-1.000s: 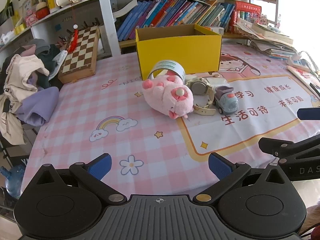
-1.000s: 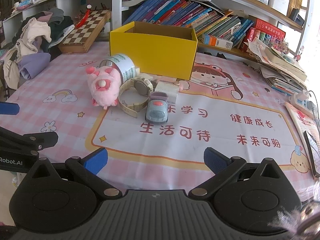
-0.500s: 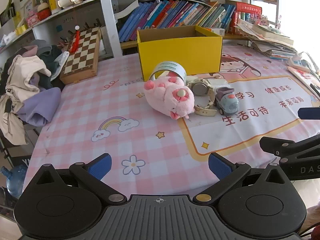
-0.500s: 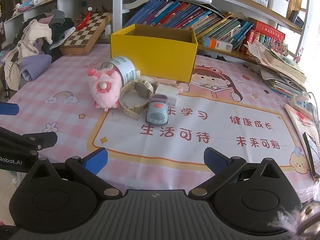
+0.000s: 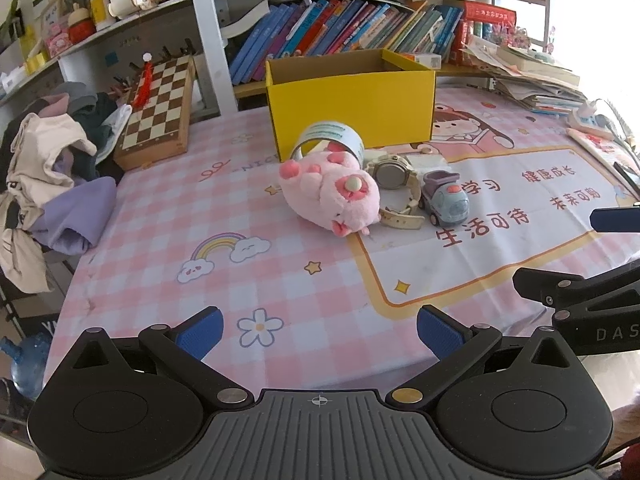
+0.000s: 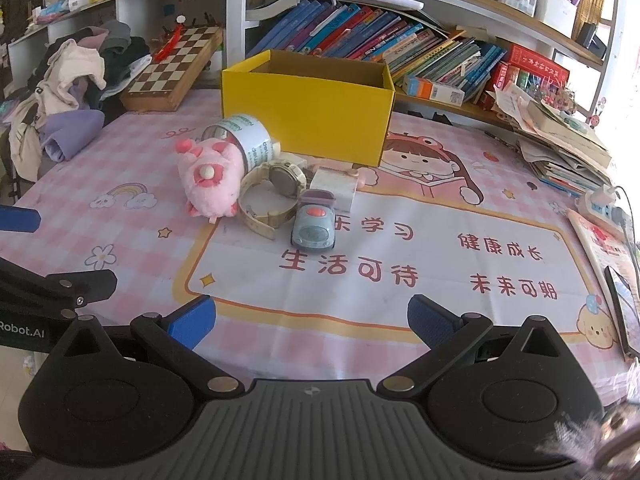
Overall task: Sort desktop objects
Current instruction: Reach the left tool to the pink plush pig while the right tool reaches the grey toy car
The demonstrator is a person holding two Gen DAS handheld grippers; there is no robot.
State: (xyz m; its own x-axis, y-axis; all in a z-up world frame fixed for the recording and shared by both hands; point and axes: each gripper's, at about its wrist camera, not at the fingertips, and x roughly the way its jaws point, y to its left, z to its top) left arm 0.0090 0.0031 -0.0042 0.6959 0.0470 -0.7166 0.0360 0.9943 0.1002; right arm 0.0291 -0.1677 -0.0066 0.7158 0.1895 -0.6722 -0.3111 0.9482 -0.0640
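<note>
A pink plush toy (image 5: 332, 194), a roll of tape (image 5: 330, 139), a wristwatch (image 5: 394, 178) and a toy car (image 5: 446, 202) lie bunched just before the open yellow box (image 5: 352, 108); nothing looks sorted yet. The left gripper (image 5: 318, 330) and right gripper (image 6: 312, 320) hover at the near table edge, jaws spread and empty, so the next move is probably a reach forward for one item.

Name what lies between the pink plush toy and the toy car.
The cream wristwatch lies between the pink plush toy and the toy car; clearest in the right wrist view.
</note>
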